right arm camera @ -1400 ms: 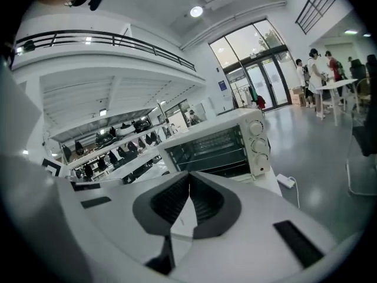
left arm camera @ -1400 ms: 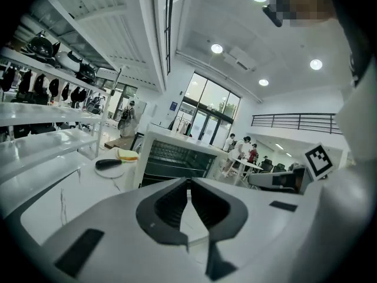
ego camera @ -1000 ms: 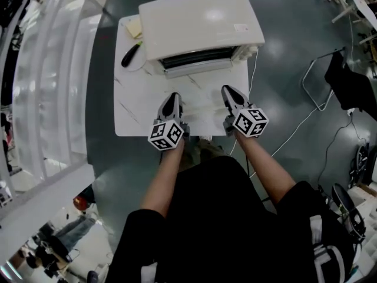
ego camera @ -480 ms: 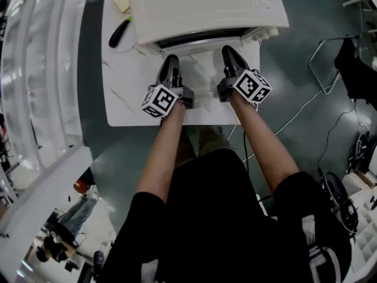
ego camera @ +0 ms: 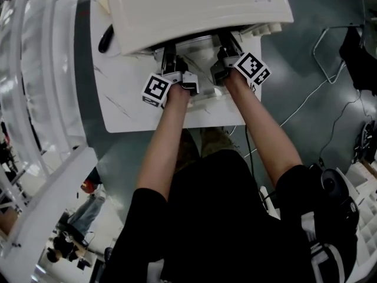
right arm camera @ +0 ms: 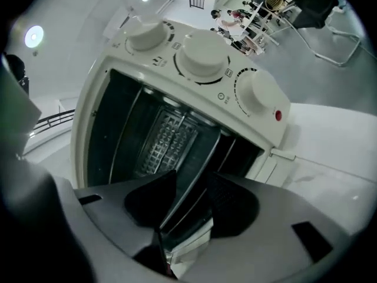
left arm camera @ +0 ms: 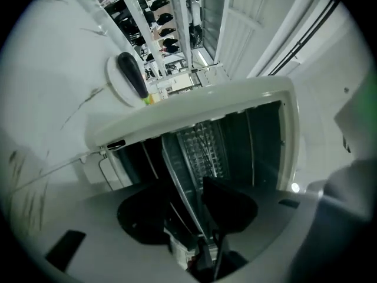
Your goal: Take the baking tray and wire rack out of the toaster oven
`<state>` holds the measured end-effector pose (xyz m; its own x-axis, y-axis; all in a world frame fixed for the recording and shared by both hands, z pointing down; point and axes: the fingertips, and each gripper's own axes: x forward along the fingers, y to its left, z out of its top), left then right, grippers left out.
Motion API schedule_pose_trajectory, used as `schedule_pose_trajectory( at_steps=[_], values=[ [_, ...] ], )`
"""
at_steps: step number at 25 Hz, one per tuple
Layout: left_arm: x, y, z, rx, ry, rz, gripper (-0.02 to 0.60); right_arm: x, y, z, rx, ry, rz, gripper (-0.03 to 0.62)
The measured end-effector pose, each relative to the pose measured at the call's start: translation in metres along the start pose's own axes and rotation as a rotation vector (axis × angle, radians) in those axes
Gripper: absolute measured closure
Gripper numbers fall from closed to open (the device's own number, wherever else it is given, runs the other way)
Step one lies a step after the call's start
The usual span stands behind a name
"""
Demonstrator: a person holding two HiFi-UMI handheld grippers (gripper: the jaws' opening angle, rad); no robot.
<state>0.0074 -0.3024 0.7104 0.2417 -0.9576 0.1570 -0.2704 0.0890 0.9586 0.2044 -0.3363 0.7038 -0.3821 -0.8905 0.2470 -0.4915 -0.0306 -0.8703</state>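
- Change: both hands have left the near edge of the white marbled tabletop [ego camera: 126, 93] and gone forward and down to the mouth of the white boxy toaster oven [ego camera: 194, 7], which sits at the tabletop's far edge. Both tools have rolled on the way in.
- Change: the jaws of both tools have just been opening, from clenched to roughly half spread.
- Judgement: approach is finished and the two-handed grasp is being set up. Nothing is withdrawn yet.
- Task's thing: the embossed grey metal baking tray [right arm camera: 168, 137] lies inside the oven cavity, its front rim at the opening. The wire rack cannot be told apart from it with certainty.
- Left gripper [left arm camera: 191, 202]: released, jaws part open. The tray's thin front rim [left arm camera: 179, 187] runs between them, and the pads are not seen pressing on it.
- Right gripper [right arm camera: 191, 196]: released, likewise part open. It straddles the same rim [right arm camera: 188, 190] just below the control knobs, with no squeeze evident.
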Motion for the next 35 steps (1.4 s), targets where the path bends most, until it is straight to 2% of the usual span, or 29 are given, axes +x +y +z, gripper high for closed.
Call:
schedule_pose_trajectory(
  at_steps=[5,9,12,17,21,23,35],
  values=[
    [0.018,0.004,-0.002,-0.014,-0.032,0.012,0.414,0.013,-0.011,0.007,0.093,-0.025,-0.019,0.425],
    [0.027,0.012,0.000,-0.042,-0.068,0.037,0.414,0.027,-0.011,0.011,0.110,-0.018,-0.001,0.425],
    [0.035,0.015,0.003,-0.065,-0.096,0.023,0.414,0.037,-0.010,0.011,0.125,-0.015,0.014,0.425],
    [0.044,0.013,0.006,-0.065,-0.106,0.042,0.417,0.042,-0.011,0.008,0.148,-0.004,0.008,0.430],
    [0.041,0.019,0.006,-0.030,-0.107,0.076,0.471,0.040,-0.018,0.007,0.232,-0.023,0.008,0.476],
    [0.040,0.019,0.006,-0.029,-0.102,0.072,0.471,0.039,-0.019,0.008,0.249,-0.024,0.012,0.480],
    [-0.007,0.019,-0.016,-0.141,-0.093,0.098,0.488,-0.008,-0.021,-0.004,0.246,0.015,0.015,0.484]
  ],
)
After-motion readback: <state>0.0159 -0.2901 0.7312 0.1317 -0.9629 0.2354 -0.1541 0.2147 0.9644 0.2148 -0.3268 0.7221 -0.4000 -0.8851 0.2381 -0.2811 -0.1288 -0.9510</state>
